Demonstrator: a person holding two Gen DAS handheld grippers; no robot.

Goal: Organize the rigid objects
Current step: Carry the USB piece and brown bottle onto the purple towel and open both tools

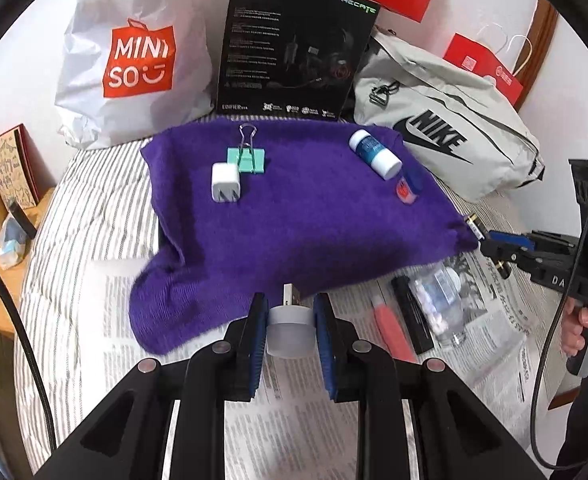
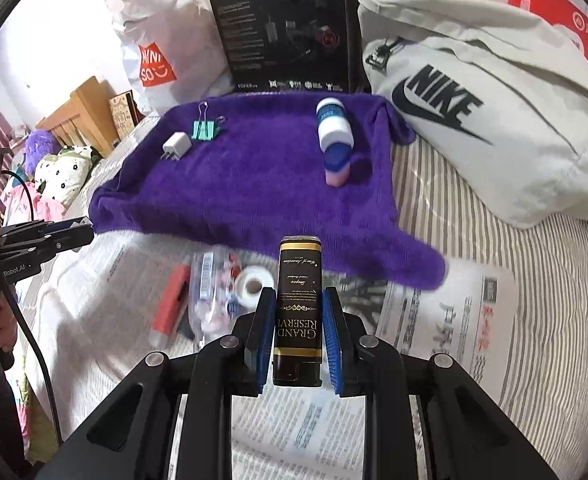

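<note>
My left gripper (image 1: pixel 289 312) is shut on a small white USB plug (image 1: pixel 289 330), held over the near edge of the purple towel (image 1: pixel 294 220). My right gripper (image 2: pixel 298 308) is shut on a black and gold "Grand Reserve" box (image 2: pixel 298 304), held just short of the towel (image 2: pixel 253 184). On the towel lie a white charger (image 1: pixel 225 182), a green binder clip (image 1: pixel 247 157), a white and blue bottle (image 1: pixel 374 154) and a pink and blue item (image 1: pixel 408 188). The right gripper also shows at the right of the left wrist view (image 1: pixel 482 236).
On newspaper (image 1: pixel 494 312) beside the towel lie a clear plastic bottle (image 1: pixel 442 300), a pink stick (image 1: pixel 392 332), a black stick (image 1: pixel 412 312) and a white tape roll (image 2: pixel 253 282). A Miniso bag (image 1: pixel 133 56), black headset box (image 1: pixel 294 48) and Nike bag (image 1: pixel 446 128) stand behind.
</note>
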